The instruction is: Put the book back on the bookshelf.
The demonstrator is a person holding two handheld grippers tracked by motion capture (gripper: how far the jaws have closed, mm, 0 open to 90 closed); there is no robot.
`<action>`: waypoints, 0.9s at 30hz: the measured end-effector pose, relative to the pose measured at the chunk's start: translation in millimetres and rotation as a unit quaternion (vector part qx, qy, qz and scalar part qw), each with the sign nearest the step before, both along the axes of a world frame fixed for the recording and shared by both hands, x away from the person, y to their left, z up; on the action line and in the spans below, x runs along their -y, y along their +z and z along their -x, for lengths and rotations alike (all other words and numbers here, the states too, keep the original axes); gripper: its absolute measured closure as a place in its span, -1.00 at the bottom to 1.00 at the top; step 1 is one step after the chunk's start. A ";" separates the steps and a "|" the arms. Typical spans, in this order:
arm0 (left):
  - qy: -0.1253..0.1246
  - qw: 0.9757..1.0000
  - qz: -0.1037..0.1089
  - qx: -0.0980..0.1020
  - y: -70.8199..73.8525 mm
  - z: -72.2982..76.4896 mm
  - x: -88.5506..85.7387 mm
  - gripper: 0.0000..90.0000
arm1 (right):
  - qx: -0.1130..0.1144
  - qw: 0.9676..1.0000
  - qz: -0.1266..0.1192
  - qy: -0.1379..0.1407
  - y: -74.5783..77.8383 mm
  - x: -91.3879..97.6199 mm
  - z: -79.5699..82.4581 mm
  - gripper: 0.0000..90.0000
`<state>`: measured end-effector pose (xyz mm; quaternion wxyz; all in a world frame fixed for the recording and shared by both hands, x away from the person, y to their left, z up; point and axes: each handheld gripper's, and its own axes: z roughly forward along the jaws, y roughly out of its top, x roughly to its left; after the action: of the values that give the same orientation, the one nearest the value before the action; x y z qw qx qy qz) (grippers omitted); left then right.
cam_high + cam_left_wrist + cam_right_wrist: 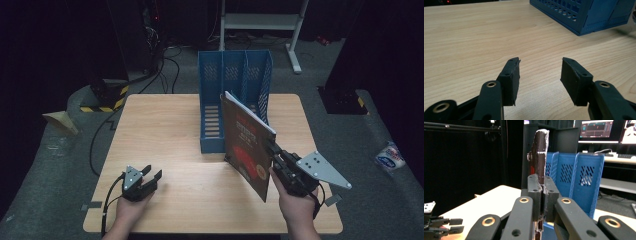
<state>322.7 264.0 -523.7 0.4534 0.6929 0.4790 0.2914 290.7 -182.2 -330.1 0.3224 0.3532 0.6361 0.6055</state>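
Observation:
A thin dark-red book (247,145) stands upright on edge, just in front of the blue file rack (232,95). My right gripper (274,150) is shut on the book's near edge. In the right gripper view its pads clamp the book (539,155), which rises between them, with the blue rack (579,180) behind. My left gripper (150,176) rests low over the table's front left, open, with nothing between its fingers. In the left gripper view the left gripper (540,72) stands open above bare wood, with a corner of the rack (584,15) at the upper right.
The wooden table (160,130) has free room on its left half. The rack has several upright slots and stands at the back middle. Cables (100,140) and a striped base (102,97) lie on the floor to the left. A white metal frame (260,22) stands behind.

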 end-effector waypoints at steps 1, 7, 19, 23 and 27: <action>-0.001 1.000 0.001 -0.002 0.1 -0.1 -0.6 0.09 | 0.002 1.000 -0.001 0.000 2.7 -0.5 0.7 0.93; -0.004 1.000 0.002 -0.001 -0.1 0.3 -0.1 0.09 | 0.017 1.000 -0.011 -0.004 20.1 2.2 3.4 0.93; 0.000 1.000 -0.002 -0.009 -0.1 -1.1 1.0 0.09 | 0.038 0.999 -0.012 -0.029 39.8 10.8 -6.6 0.93; 0.000 1.000 -0.008 -0.003 -0.1 -0.2 2.0 0.10 | 0.047 0.998 -0.010 -0.048 47.0 15.0 -11.6 0.93; 0.000 1.000 -0.011 -0.003 -0.1 0.0 2.9 0.10 | 0.052 0.997 -0.017 -0.060 54.1 20.6 -16.0 0.93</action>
<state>322.7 261.1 -523.8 0.4439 0.6991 0.4771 0.2944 306.7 -202.8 -276.0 0.3844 0.3645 0.5858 0.6134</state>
